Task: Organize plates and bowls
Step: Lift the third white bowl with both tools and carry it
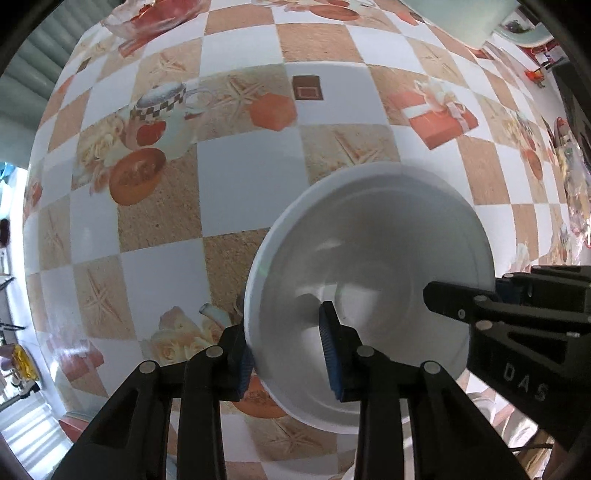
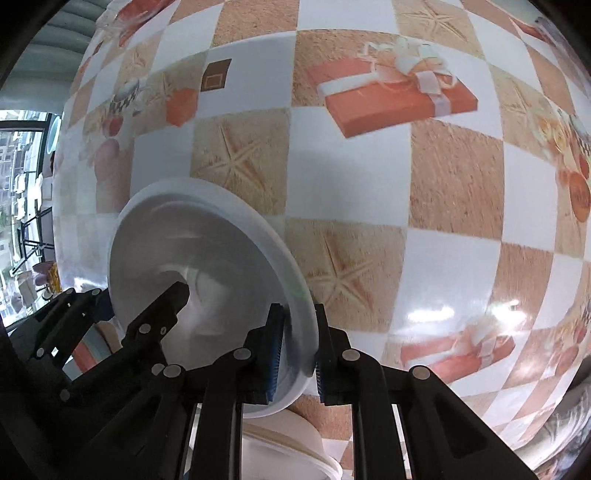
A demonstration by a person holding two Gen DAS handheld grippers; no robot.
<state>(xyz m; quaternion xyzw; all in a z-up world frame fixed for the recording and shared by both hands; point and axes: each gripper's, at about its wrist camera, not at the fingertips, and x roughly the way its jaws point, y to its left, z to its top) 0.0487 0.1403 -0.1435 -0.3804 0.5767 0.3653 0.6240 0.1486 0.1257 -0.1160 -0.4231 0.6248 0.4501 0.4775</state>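
A white bowl (image 1: 373, 266) is held above the table between both grippers. My left gripper (image 1: 288, 350) has its jaws closed on the bowl's left rim, one blue pad inside and one outside. My right gripper (image 2: 297, 354) is clamped on the opposite rim of the same bowl (image 2: 207, 266), with pads on both sides of the wall. The right gripper also shows at the right in the left wrist view (image 1: 480, 310). The left gripper also shows at the lower left in the right wrist view (image 2: 140, 325). The bowl looks empty.
The table (image 1: 243, 177) wears a checkered cloth with starfish, gift box and cup prints. A pale green dish (image 1: 461, 18) stands at the far right corner. A cream-rimmed dish (image 2: 291, 439) lies below the bowl. Clutter sits along the right table edge (image 1: 569, 162).
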